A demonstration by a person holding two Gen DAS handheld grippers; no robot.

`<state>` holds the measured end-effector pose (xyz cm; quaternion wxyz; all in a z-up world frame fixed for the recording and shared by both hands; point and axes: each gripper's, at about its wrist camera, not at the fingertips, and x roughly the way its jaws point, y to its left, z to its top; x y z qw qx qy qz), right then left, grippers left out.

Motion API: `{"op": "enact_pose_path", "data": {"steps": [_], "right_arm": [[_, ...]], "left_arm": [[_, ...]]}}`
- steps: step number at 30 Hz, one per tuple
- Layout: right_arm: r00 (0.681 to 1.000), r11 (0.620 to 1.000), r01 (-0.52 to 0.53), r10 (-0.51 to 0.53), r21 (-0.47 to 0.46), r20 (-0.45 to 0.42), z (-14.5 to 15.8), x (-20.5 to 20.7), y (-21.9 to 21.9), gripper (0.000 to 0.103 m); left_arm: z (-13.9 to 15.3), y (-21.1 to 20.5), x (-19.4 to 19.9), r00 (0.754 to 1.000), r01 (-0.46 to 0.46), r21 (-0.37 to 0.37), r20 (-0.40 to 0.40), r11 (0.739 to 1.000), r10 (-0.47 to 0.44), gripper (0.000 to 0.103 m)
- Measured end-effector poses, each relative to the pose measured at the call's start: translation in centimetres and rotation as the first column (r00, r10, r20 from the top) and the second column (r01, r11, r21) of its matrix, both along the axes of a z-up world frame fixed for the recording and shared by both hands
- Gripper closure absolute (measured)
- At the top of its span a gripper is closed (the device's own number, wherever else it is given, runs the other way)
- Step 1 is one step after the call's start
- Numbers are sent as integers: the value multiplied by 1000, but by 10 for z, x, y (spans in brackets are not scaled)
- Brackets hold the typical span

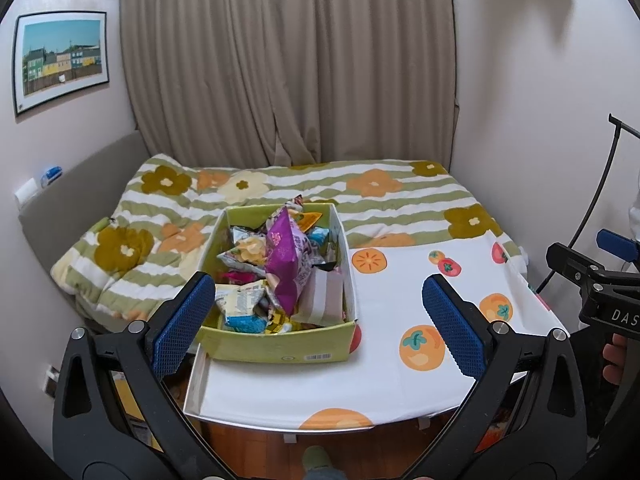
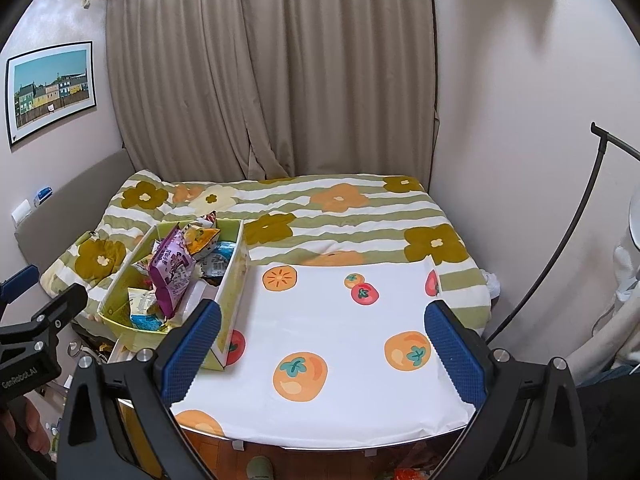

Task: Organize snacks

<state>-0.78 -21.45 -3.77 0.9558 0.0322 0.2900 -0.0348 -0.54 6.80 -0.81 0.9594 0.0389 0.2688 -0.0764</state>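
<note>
A yellow-green cardboard box [image 1: 276,350] stands on the left part of a small table, heaped with several snack packets. A purple bag [image 1: 286,260] sticks up tallest among them. The same box [image 2: 230,300] and purple bag [image 2: 172,276] appear at the left in the right wrist view. My left gripper [image 1: 316,320] is open, held near the table's front edge, its left finger beside the box's front left corner. My right gripper [image 2: 322,348] is open over the bare right half of the table, with nothing between its blue pads.
The table wears a white cloth [image 2: 352,344] printed with orange and red fruit. Behind it lies a bed with a green-striped flowered quilt [image 1: 380,196]. Beige curtains [image 1: 288,60] hang beyond. A black curved stand [image 2: 576,232] rises at the right wall. Wooden floor shows below.
</note>
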Motion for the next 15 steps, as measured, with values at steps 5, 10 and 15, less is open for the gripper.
{"op": "enact_pose_path", "data": {"steps": [5, 10, 15], "right_arm": [[1000, 1000, 2, -2, -2, -2, -1, -1, -3, 2], [1000, 1000, 9, -9, -4, -6, -3, -1, -9, 2], [1000, 1000, 10, -10, -6, -7, -2, 1, -9, 2]], "left_arm": [[-1, -2, -1, 1000, -4, -2, -3, 1000, 4, 0], [-2, -2, -2, 1000, -4, 0, -4, 1000, 4, 0], [-2, -1, -2, 1000, -7, 0, -2, 1000, 7, 0]]}}
